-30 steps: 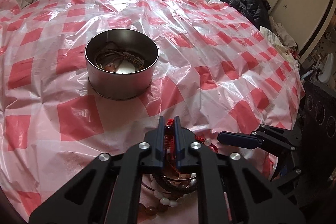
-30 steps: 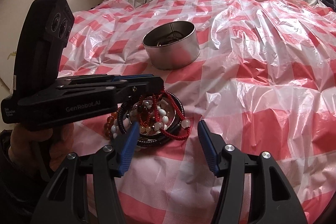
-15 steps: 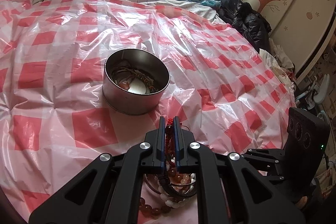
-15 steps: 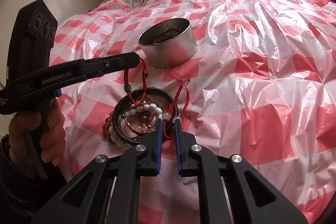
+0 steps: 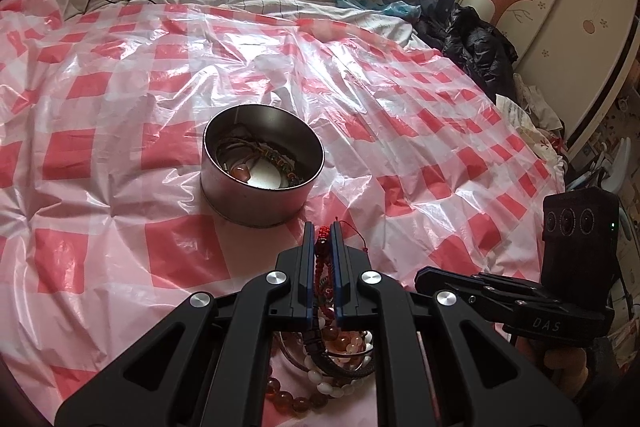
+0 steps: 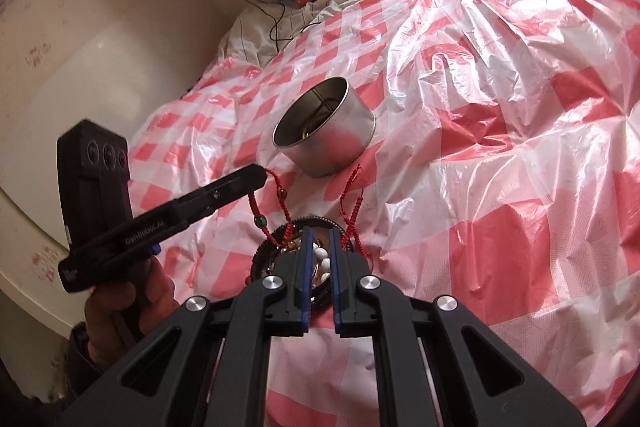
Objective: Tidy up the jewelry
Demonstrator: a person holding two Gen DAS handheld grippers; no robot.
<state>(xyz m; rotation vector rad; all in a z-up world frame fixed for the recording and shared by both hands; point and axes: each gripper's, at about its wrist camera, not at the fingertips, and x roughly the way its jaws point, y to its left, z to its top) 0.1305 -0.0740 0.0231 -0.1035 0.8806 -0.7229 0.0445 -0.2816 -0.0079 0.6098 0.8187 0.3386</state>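
Left gripper (image 5: 321, 239) clamps the red cord bracelet (image 5: 322, 259), lifted above the bead pile (image 5: 340, 355).

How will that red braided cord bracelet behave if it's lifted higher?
The red braided cord bracelet will probably stay floppy: it already sags in loops from the left gripper. It may drag the pile of beaded bracelets, since its strands run down into it.
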